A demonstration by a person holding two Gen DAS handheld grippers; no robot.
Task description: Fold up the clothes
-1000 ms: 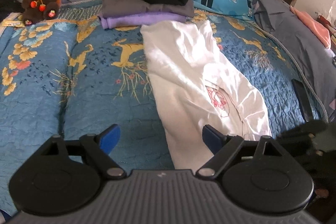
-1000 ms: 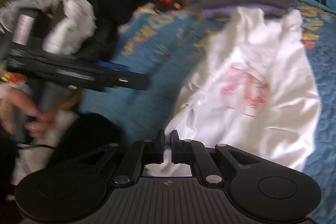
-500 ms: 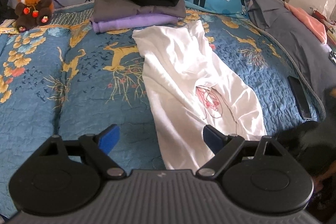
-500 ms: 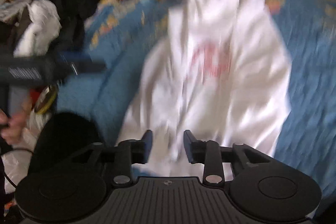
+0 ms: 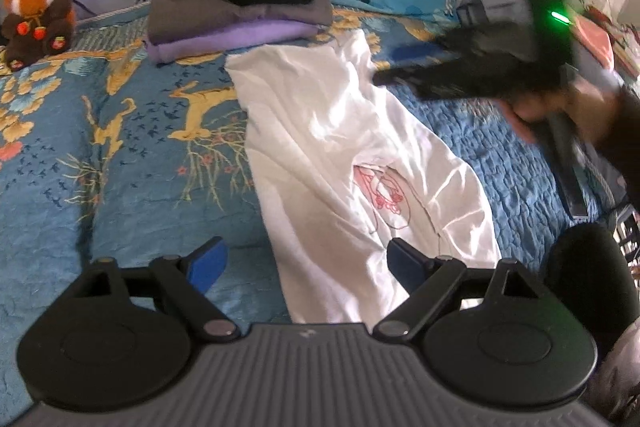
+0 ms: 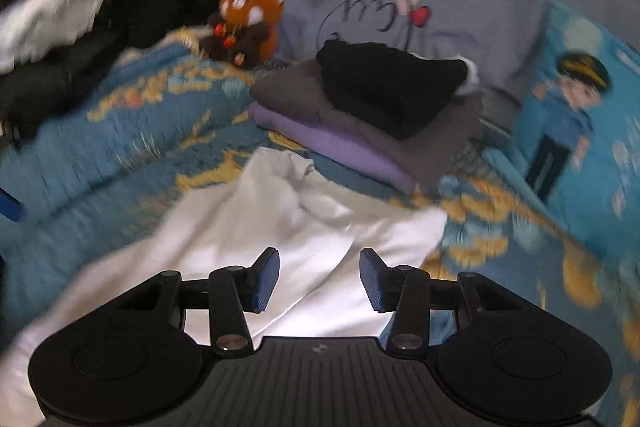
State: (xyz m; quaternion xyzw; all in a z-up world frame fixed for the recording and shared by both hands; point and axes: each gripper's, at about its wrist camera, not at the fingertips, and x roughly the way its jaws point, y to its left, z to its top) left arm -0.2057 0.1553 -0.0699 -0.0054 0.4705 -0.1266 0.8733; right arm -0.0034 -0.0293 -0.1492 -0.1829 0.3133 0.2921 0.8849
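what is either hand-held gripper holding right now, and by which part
Nothing. The left hand-held gripper is wide open above the white shirt; the right hand-held gripper is opening with nothing pinched, above the shirt's far end.

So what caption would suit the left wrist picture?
Open left gripper above a white garment on the bed, folded stack behind.

Grey pillow [image 6: 460, 7] bears looping black script (letters not clearly legible).

Left of the white garment [image 5: 344, 163] you have bare quilt [image 5: 132, 163] — open passage. Beyond it the folded stack [image 5: 240, 15] blocks you; right of it the right gripper [image 5: 384, 65] crosses — plush toy [image 5: 36, 11] far left.
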